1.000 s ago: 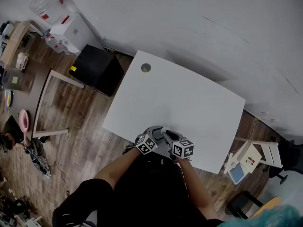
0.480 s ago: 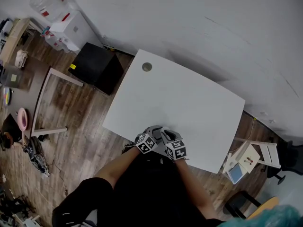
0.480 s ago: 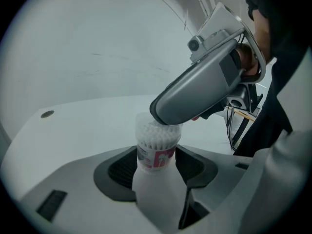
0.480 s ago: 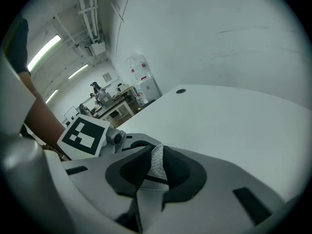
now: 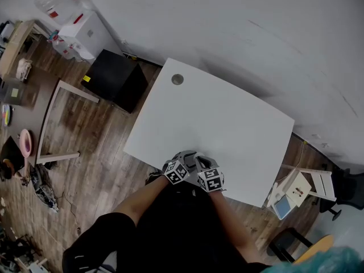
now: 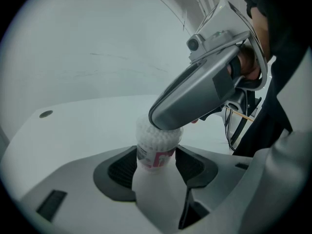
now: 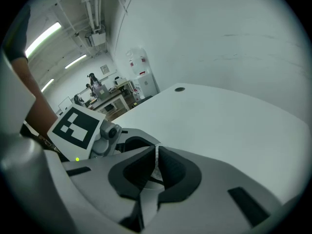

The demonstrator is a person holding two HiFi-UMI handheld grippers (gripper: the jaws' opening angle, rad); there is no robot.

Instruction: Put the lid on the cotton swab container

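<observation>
In the left gripper view, the cotton swab container (image 6: 157,143), a clear tube packed with white swabs and wearing a red-and-white label, stands upright between the pads of my left gripper (image 6: 156,164), which is shut on it. My right gripper (image 6: 168,121) reaches in from the upper right, its tip right over the container's open top. In the right gripper view, my right gripper (image 7: 155,172) is shut on a thin clear lid (image 7: 156,156) seen edge-on. In the head view both grippers (image 5: 193,175) sit side by side at the near edge of the white table (image 5: 216,118).
A round grommet (image 5: 177,79) sits at the table's far left corner. On the wooden floor to the left are a black box (image 5: 114,81) and a wooden frame (image 5: 60,124). A white stool (image 5: 301,189) stands past the table's right corner.
The right gripper has slid a little to the left, closing in on the left gripper. The left gripper has stayed put with the container.
</observation>
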